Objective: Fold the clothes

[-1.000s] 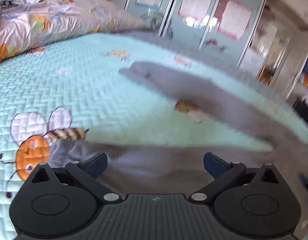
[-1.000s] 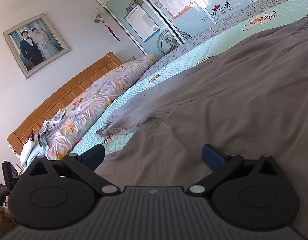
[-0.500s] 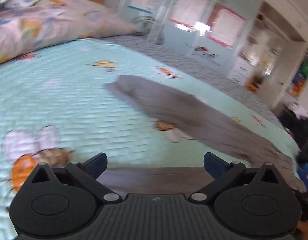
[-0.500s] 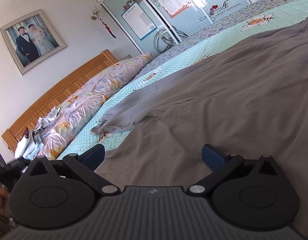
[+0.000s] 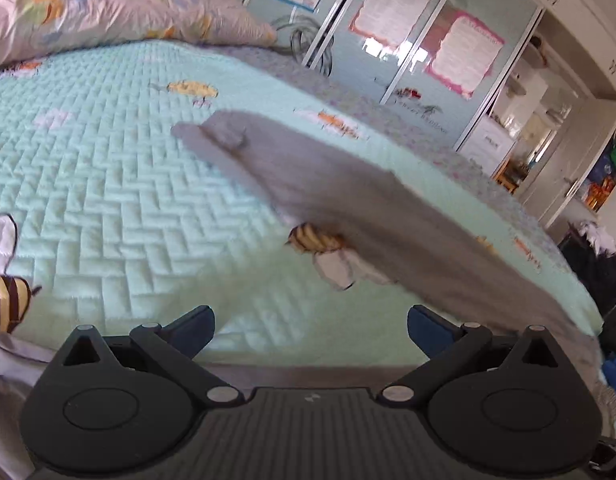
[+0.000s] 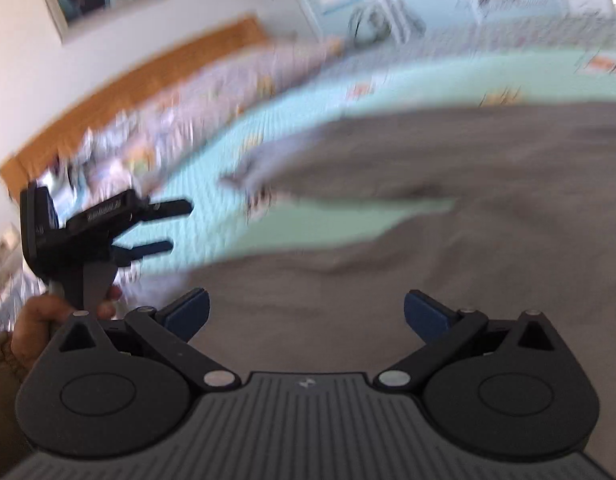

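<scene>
Grey trousers lie spread on a mint quilted bed cover. In the left wrist view one grey leg [image 5: 339, 196] runs from the bed's middle down to the right, and another grey strip [image 5: 292, 372] passes just under my left gripper [image 5: 309, 326], which is open and holds nothing. In the blurred right wrist view the grey cloth [image 6: 447, 200] fills the middle and right. My right gripper [image 6: 306, 312] hovers open over it. The left gripper [image 6: 164, 228] also appears there at the left, open, held by a hand [image 6: 36, 328].
The mint bed cover [image 5: 120, 184] with bee pictures stretches left. A floral duvet [image 5: 108, 4] lies at the headboard end. Sliding wardrobe doors [image 5: 387, 40] stand beyond the bed. Dark clutter [image 5: 599, 272] sits off the bed's right edge.
Both grippers have swung. The left view now looks further over the bed, with the grey leg nearer. The right view turned left, bringing the left gripper and hand into sight. Both stayed open.
</scene>
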The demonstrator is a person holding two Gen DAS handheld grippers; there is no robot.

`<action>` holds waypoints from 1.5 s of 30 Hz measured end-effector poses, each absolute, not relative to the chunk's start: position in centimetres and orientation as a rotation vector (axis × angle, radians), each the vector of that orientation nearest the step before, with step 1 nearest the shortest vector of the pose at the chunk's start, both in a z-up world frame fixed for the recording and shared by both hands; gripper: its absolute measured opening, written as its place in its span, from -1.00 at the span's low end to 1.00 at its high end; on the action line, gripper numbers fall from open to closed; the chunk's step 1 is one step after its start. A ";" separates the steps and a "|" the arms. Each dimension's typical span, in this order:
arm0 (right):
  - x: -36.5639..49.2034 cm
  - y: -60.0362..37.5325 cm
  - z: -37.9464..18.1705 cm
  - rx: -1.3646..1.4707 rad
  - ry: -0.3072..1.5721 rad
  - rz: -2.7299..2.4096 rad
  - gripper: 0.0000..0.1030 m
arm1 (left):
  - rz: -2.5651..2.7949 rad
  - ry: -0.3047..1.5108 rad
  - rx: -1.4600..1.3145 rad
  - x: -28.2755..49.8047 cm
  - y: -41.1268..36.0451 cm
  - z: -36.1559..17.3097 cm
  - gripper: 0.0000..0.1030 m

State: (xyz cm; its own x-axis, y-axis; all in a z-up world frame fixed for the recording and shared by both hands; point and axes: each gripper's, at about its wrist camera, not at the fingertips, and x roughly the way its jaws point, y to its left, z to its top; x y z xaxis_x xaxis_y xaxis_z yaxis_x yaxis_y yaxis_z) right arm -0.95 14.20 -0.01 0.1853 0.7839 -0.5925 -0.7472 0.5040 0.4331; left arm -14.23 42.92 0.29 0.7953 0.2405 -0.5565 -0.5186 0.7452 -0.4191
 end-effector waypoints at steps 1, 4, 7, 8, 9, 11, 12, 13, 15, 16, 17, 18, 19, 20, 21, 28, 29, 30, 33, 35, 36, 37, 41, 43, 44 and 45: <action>-0.8 14.4 -0.1 0.065 0.875 1.068 1.00 | 0.432 0.496 -0.596 -14.3 43.2 0.0 0.99; -0.1 14.0 0.6 0.226 0.915 1.078 1.00 | 0.436 0.464 -0.607 -14.6 43.7 -0.4 0.99; 0.3 14.8 1.9 0.334 0.856 1.137 1.00 | 0.462 0.432 -0.660 -14.6 44.5 -0.5 0.99; 0.6 15.7 2.3 0.308 0.834 1.131 1.00 | 0.473 0.421 -0.678 -14.8 44.6 -0.4 0.99; 1.0 17.1 2.7 0.245 0.800 1.117 1.00 | 0.490 0.408 -0.690 -15.0 44.9 -0.3 0.99; 1.5 20.6 3.3 0.068 0.714 1.025 1.00 | 0.526 0.388 -0.710 -15.4 45.5 -0.1 0.99; 2.0 22.5 3.3 -0.027 0.669 0.945 1.00 | 0.545 0.382 -0.718 -15.6 45.8 0.0 0.99; 2.4 24.3 3.2 -0.113 0.625 0.878 1.00 | 0.557 0.383 -0.731 -15.7 46.3 -0.1 0.99; 4.1 27.7 3.0 -0.232 0.542 0.807 1.00 | 0.571 0.384 -0.762 -15.9 47.1 -0.4 0.99; 4.9 29.2 2.8 -0.268 0.518 0.768 1.00 | 0.571 0.381 -0.775 -15.9 47.4 -0.5 0.99; 5.9 30.5 2.7 -0.282 0.508 0.738 1.00 | 0.572 0.380 -0.775 -15.9 47.4 -0.5 0.99; 6.8 31.6 2.4 -0.284 0.518 0.727 1.00 | 0.572 0.380 -0.774 -15.9 47.4 -0.4 0.99; 7.6 32.7 2.1 -0.285 0.530 0.719 1.00 | 0.574 0.383 -0.767 -15.9 47.3 -0.3 0.99; 8.1 33.5 1.7 -0.284 0.545 0.724 1.00 | 0.573 0.386 -0.762 -15.8 47.3 -0.3 0.99; 8.3 34.4 1.1 -0.315 0.566 0.745 1.00 | 0.572 0.387 -0.762 -15.8 47.3 -0.3 0.99; 5.3 35.0 0.0 -0.478 0.648 0.972 1.00 | 0.553 0.373 -0.796 -16.2 48.1 -0.5 0.99; 5.5 34.7 0.5 -0.439 0.661 0.984 1.00 | 0.552 0.372 -0.795 -16.2 48.1 -0.6 0.99; 6.0 34.6 1.1 -0.396 0.645 0.968 1.00 | 0.551 0.373 -0.792 -16.2 48.1 -0.6 0.99; 7.4 35.3 2.2 -0.311 0.591 0.898 1.00 | 0.551 0.368 -0.794 -16.3 48.1 -0.5 0.99; 8.1 36.3 2.1 -0.302 0.580 0.859 1.00 | 0.551 0.366 -0.797 -16.4 48.1 -0.6 0.99; 8.1 37.4 1.3 -0.356 0.608 0.872 1.00 | 0.551 0.365 -0.798 -16.4 48.2 -0.6 0.99; 7.9 38.7 0.4 -0.449 0.648 0.900 1.00 | 0.551 0.365 -0.798 -16.4 48.1 -0.6 0.99; 6.7 38.9 1.1 -0.474 0.607 0.912 1.00 | 0.548 0.360 -0.805 -16.6 48.2 -0.6 0.99; 6.6 38.7 2.4 -0.372 0.556 0.924 1.00 | 0.547 0.356 -0.809 -16.8 48.3 -0.7 0.99; 6.7 39.3 2.7 -0.353 0.539 0.924 1.00 | 0.547 0.354 -0.809 -16.8 48.3 -0.6 0.99; 6.8 40.2 2.6 -0.355 0.537 0.925 1.00 | 0.547 0.351 -0.810 -16.9 48.4 -0.6 0.99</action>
